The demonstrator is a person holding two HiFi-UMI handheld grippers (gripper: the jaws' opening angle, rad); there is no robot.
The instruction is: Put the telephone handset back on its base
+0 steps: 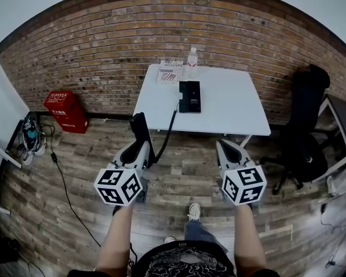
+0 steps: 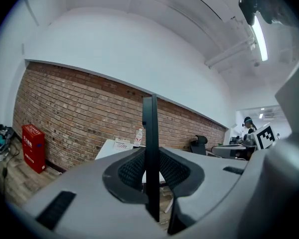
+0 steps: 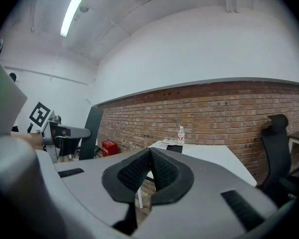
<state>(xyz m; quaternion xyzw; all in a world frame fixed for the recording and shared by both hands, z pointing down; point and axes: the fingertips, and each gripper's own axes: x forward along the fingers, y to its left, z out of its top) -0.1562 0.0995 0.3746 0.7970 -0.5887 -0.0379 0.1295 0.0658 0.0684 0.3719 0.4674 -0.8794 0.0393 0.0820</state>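
**Handset clamped in the left gripper, well short of its base**

Handset (image 1: 141, 130) stands upright in the middle of the head view, over the wooden floor (image 1: 179, 180), pinched between the jaws of the left gripper (image 1: 139, 150). The base (image 1: 190, 96) lies flat on the white table (image 1: 230, 111) higher in the frame, well apart from it. A dark cord (image 1: 168, 128) runs from the table edge down to the handset. Gripping it edge-on likely keeps that cord hanging free and leaves the handset's broad face ready to be laid onto the cradle.

The right gripper (image 1: 226, 148) hovers alongside, lower right of centre, probably in reserve.

The left gripper view confirms the grip, which the head view only suggests. The handset (image 2: 150, 133) is a thin black slab rising through the frame's centre, with the textured pads pressed against both sides.

The right gripper view shows its own jaws (image 3: 150, 169) closed on each other with nothing between. It also shows a water bottle (image 3: 181, 133) beside the base (image 3: 174, 148).

Only the head view shows the cord and the gap left to cross.
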